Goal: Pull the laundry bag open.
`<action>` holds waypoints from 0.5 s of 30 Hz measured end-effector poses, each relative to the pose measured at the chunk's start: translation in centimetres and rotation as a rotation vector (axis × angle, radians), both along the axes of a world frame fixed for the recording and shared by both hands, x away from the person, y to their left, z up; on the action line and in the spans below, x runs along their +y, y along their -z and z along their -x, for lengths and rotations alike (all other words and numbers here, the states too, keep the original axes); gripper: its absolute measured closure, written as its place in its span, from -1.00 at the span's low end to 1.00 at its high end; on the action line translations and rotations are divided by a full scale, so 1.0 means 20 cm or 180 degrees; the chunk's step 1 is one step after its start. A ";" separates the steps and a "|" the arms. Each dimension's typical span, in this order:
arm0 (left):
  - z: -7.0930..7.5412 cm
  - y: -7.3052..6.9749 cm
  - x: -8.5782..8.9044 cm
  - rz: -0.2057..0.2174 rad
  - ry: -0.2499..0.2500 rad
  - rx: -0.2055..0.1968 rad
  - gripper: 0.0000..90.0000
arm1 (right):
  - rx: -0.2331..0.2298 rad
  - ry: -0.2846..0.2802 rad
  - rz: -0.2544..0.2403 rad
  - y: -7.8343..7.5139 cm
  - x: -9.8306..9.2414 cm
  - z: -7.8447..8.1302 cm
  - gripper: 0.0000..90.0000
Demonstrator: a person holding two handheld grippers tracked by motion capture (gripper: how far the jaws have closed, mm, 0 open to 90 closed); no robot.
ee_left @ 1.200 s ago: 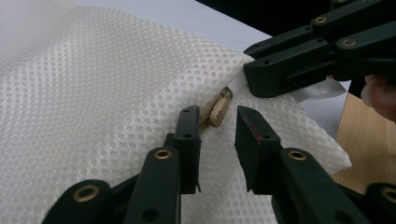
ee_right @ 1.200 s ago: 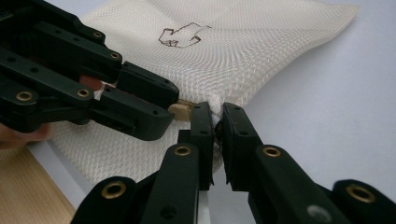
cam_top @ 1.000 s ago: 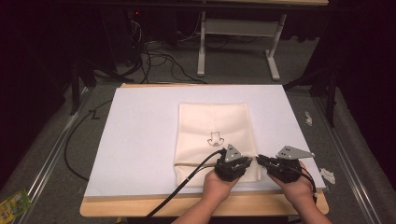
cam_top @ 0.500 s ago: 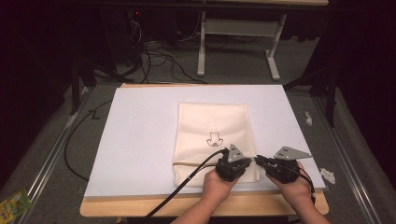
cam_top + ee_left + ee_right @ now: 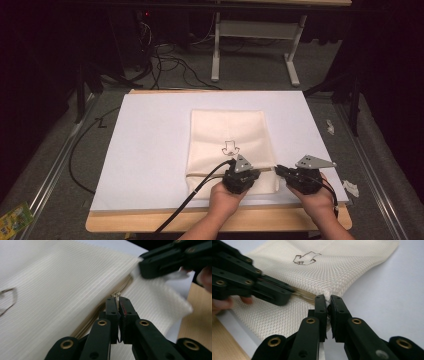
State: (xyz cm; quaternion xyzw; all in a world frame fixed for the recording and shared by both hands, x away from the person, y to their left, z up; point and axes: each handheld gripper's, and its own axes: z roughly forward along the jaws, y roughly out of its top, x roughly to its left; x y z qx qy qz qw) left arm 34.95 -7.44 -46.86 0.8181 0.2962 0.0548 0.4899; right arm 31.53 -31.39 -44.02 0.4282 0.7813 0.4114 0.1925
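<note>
Two grippers work the near edge of a cream mesh bag (image 5: 227, 145) lying on the white sheet (image 5: 150, 150) at the table's six o'clock. Nearest the person, the left gripper (image 5: 117, 300) has its jaws closed on what looks like the zipper pull (image 5: 115, 294), though the tab is small and partly hidden. At its three o'clock in the high view, the right gripper (image 5: 328, 300) is clamped on the bag's corner (image 5: 327, 295) at the zipper's end. Farther off, toward twelve o'clock, a small printed mark (image 5: 229, 147) sits mid-bag. The risk, I judge, is the thin tab slipping from the left jaws under pull, or the mesh bunching and jamming the zipper (image 5: 100, 312) if the right grip gives slack.
</note>
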 end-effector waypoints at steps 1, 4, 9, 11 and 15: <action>-0.01 0.01 0.05 -0.0002 -0.0051 0.0038 0.94 | 0.0000 0.0022 -0.0014 0.00 -0.01 0.00 0.91; -0.02 0.02 0.19 -0.0057 -0.0147 0.0095 0.94 | -0.0005 0.0108 -0.0039 0.00 -0.06 0.00 0.91; -0.01 0.02 0.37 -0.0170 -0.0263 0.0111 0.94 | -0.0015 0.0156 -0.0014 0.00 -0.07 -0.01 0.91; -0.01 0.02 0.46 -0.0243 -0.0295 0.0123 0.94 | -0.0011 0.0185 -0.0014 0.00 -0.07 -0.02 0.91; -0.01 0.00 0.62 -0.0347 -0.0373 0.0121 0.94 | 0.0006 0.0224 -0.0026 0.01 -0.09 -0.02 0.91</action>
